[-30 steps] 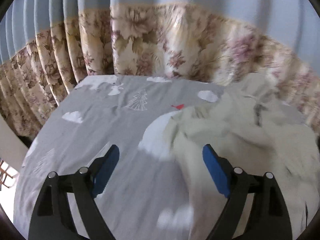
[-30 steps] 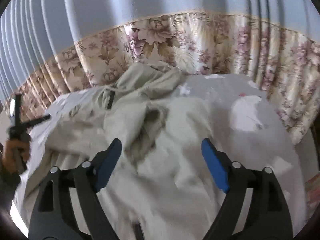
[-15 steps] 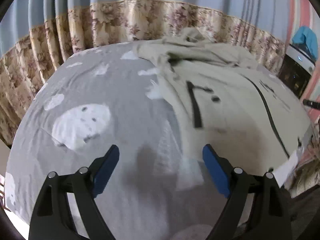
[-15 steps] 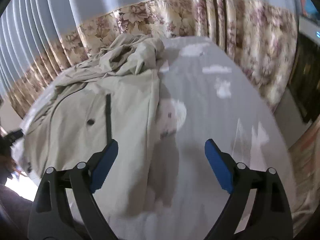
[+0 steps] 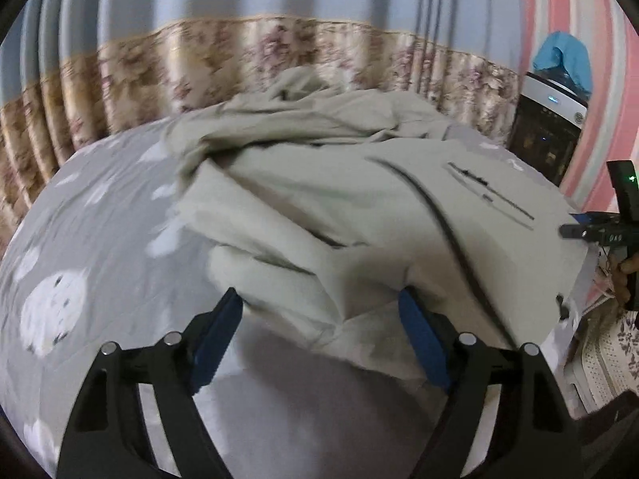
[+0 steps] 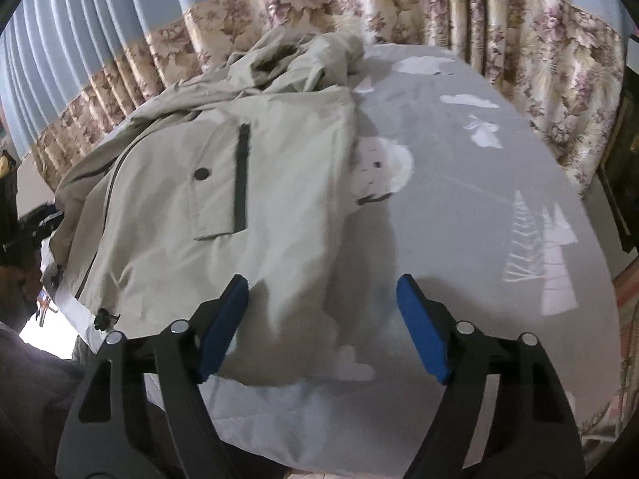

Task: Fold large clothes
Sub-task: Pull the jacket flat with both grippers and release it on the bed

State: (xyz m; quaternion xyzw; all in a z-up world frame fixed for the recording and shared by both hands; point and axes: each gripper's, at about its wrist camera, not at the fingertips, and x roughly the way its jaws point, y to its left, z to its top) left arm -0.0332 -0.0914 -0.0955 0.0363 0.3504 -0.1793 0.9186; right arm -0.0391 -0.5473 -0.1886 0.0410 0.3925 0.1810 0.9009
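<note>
A beige jacket [image 5: 359, 199] with a black zip and pocket flap [image 6: 223, 183] lies spread on the grey bed cover [image 6: 459, 199], its far end bunched by the curtain. My left gripper [image 5: 319, 307] hangs low over the jacket's near left corner. Its jaws are closing with a rumpled fold between the blue pads [image 5: 217, 331], which do not press on it. My right gripper [image 6: 321, 285] is low over the near right hem corner. Its jaws are closing too, with the hem edge between them but not clamped.
A floral-trimmed blue curtain [image 6: 319, 12] runs behind the bed. A dark appliance [image 5: 547, 139] with a blue cloth on top stands at the right. The other gripper and a hand [image 5: 623, 275] show at the right edge of the left wrist view.
Both grippers have swung round and come down to the jacket's near edge. Cloth now lies between each pair of jaws, which stand slightly narrower.
</note>
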